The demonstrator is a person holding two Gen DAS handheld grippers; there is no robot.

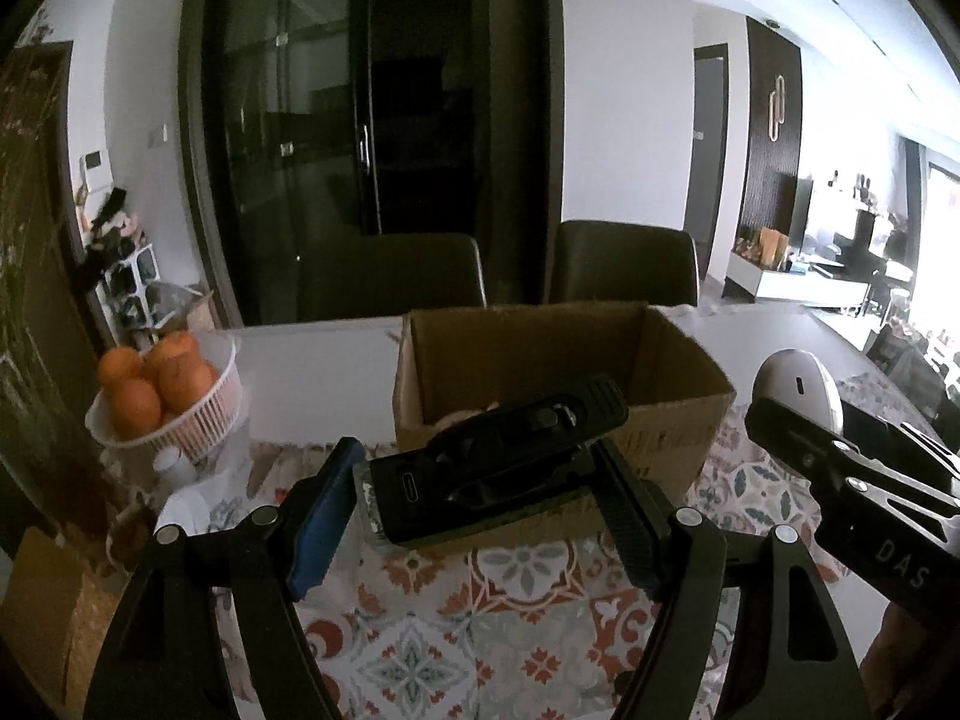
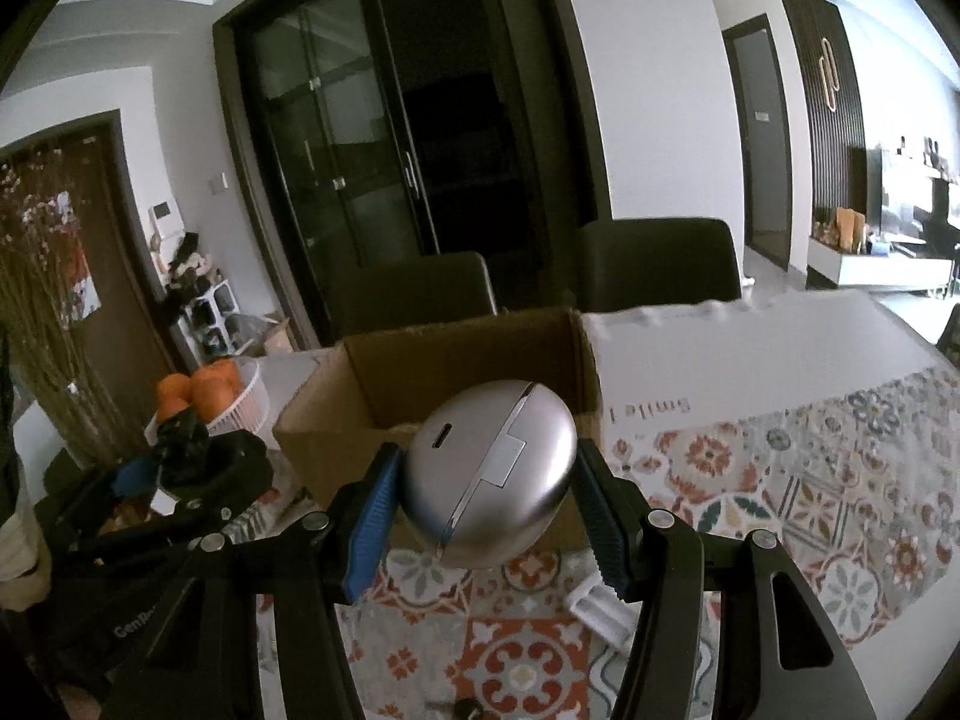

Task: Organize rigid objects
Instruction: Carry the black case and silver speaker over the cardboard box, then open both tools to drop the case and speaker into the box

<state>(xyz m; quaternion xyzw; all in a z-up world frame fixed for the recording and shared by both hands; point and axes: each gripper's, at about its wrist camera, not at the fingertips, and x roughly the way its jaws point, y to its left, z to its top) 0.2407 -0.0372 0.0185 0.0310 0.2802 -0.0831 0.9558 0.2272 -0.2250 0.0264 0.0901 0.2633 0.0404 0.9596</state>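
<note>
My left gripper [image 1: 480,474] is shut on a black device with a USB-C port [image 1: 480,462], held tilted just in front of the open cardboard box [image 1: 678,360]. My right gripper [image 2: 486,492] is shut on a silver egg-shaped case [image 2: 489,477], held before the same box [image 2: 468,354]. The right gripper with the case also shows at the right of the left wrist view [image 1: 798,396]. The left gripper shows at the left of the right wrist view [image 2: 180,462]. Something pale lies inside the box, mostly hidden.
A white basket of oranges [image 1: 174,396] stands left of the box on the table. A patterned tablecloth [image 1: 510,630] covers the near table. A small white plastic piece [image 2: 600,603] lies under my right gripper. Two dark chairs [image 1: 624,261] stand behind the table.
</note>
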